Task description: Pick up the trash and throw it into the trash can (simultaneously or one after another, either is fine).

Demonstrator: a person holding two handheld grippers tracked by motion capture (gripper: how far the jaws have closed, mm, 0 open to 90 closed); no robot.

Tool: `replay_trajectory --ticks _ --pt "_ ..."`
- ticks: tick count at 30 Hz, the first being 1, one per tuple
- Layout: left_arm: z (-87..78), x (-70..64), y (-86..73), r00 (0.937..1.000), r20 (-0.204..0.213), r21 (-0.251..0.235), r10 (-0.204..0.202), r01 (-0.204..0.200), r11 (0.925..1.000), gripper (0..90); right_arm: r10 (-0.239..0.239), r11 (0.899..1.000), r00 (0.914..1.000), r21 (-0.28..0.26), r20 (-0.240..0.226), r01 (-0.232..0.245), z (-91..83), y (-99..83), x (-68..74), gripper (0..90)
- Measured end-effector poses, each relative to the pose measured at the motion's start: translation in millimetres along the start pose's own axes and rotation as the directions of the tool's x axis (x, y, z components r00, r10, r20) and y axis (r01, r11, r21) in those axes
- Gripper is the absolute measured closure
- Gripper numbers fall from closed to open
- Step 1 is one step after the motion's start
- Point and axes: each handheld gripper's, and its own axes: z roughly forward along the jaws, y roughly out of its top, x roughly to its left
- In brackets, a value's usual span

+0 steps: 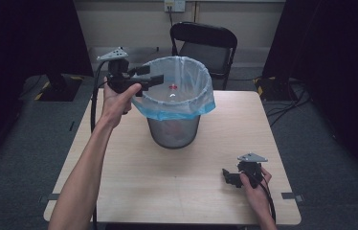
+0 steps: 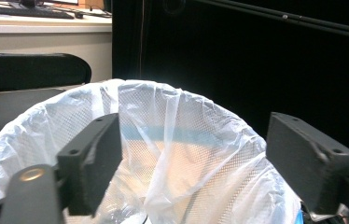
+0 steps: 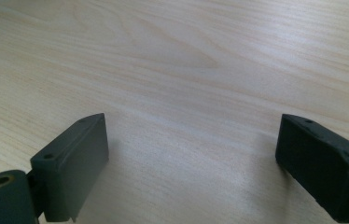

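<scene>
A mesh waste bin (image 1: 174, 129) lined with a white and blue plastic bag (image 1: 201, 103) stands upright on the wooden table (image 1: 134, 177), toward the back middle. A small red thing (image 1: 172, 87) lies inside it. My left gripper (image 1: 152, 75) is held up at the bin's left rim, open, with nothing between its jaws. In the left gripper view the bag liner (image 2: 182, 154) spreads just beyond the open left gripper (image 2: 191, 154). My right gripper (image 1: 227, 176) rests low near the table's front right, open and empty. The right gripper (image 3: 189, 154) looks down on bare wood (image 3: 186, 70).
A black folding chair (image 1: 205, 45) stands behind the table. Dark curtains hang at both sides. Cables trail on the floor at the right (image 1: 287, 103). A desk with a keyboard (image 2: 32, 11) sits far off in the left gripper view.
</scene>
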Motion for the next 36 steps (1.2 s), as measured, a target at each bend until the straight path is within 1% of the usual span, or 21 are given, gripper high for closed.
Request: replay_trajectory --ticks 1,3,4,5,7,8,9,12,14,16,18,21,25,29,32,36 --pt "-0.9 0.2 -0.4 1.0000 0.001 -0.003 -0.005 0.005 1.0000 15.8 0.000 1.000 1.0000 0.000 0.000 0.000 0.0 0.0 0.0 8.7" --pt "-3.0 0.6 -1.1 0.9999 -0.012 0.003 0.002 -0.002 1.0000 15.4 0.000 1.000 1.0000 0.000 0.000 0.000 0.0 0.0 0.0 8.7" --pt "-3.9 -0.1 -1.6 0.9999 -0.013 0.001 0.000 0.000 1.0000 15.4 0.000 1.000 1.0000 0.000 0.000 0.000 0.0 0.0 0.0 8.7" --pt "-5.3 0.3 -1.9 0.9998 -0.015 0.004 0.012 -0.012 0.9999 15.4 0.000 1.000 1.0000 0.000 0.000 0.000 0.0 0.0 0.0 8.7" --pt "-7.8 1.1 -2.7 0.9998 0.004 0.008 0.018 -0.018 0.9998 15.7 0.000 1.000 1.0000 0.000 0.000 0.000 0.0 0.0 0.0 8.7" --pt "-9.1 1.0 -3.4 0.9995 0.018 0.015 0.027 -0.027 0.9995 16.6 0.000 1.000 1.0000 0.000 0.000 0.000 0.0 0.0 0.0 8.7" --pt "-10.2 0.5 -4.2 0.9992 0.022 0.021 0.034 -0.034 0.9992 16.6 0.000 1.000 1.0000 0.000 0.000 0.000 0.0 0.0 0.0 8.7" --pt "-16.7 0.1 -5.0 0.9990 0.022 0.014 0.039 -0.039 0.9991 16.4 0.000 1.000 1.0000 0.000 0.000 0.000 0.0 0.0 0.0 8.7" --pt "-21.3 -0.1 -5.2 0.9991 0.027 -0.001 0.032 -0.032 0.9995 15.8 0.000 1.000 1.0000 0.000 0.000 0.000 0.0 0.0 0.0 8.7" --pt "-25.7 -0.2 -5.5 0.9988 0.021 -0.002 0.045 -0.045 0.9990 15.8 0.000 1.000 1.0000 0.000 0.000 0.000 0.0 0.0 0.0 8.7" --pt "-30.1 -0.3 -6.6 0.9987 0.023 0.003 0.046 -0.046 0.9989 15.6 0.000 1.000 1.0000 0.000 0.000 0.000 0.0 0.0 0.0 8.7" --pt "-37.2 0.1 -10.5 0.9986 0.039 -0.003 0.036 -0.036 0.9993 15.7 0.000 1.000 1.0000 0.000 0.000 0.000 0.0 0.0 0.0 8.7" --pt "-46.4 -0.6 -15.8 0.9985 0.023 0.008 0.049 -0.049 0.9987 15.9 0.000 1.000 1.0000 0.000 0.000 0.000 0.0 0.0 0.0 8.7" --pt "-55.4 -0.3 -22.7 0.9981 0.033 0.011 0.053 -0.053 0.9985 16.5 0.000 1.000 1.0000 0.000 0.000 0.000 0.0 0.0 0.0 8.7" --pt "-63.6 0.5 -26.2 0.9982 0.024 0.014 0.056 -0.056 0.9983 17.0 0.000 1.000 1.0000 0.000 0.000 0.000 0.0 0.0 0.0 8.7" --pt "-75.3 -0.3 -29.2 0.9978 0.000 0.006 0.066 -0.066 0.9978 17.0 0.000 1.000 1.0000 0.000 0.000 0.000 0.0 0.0 0.0 8.7"
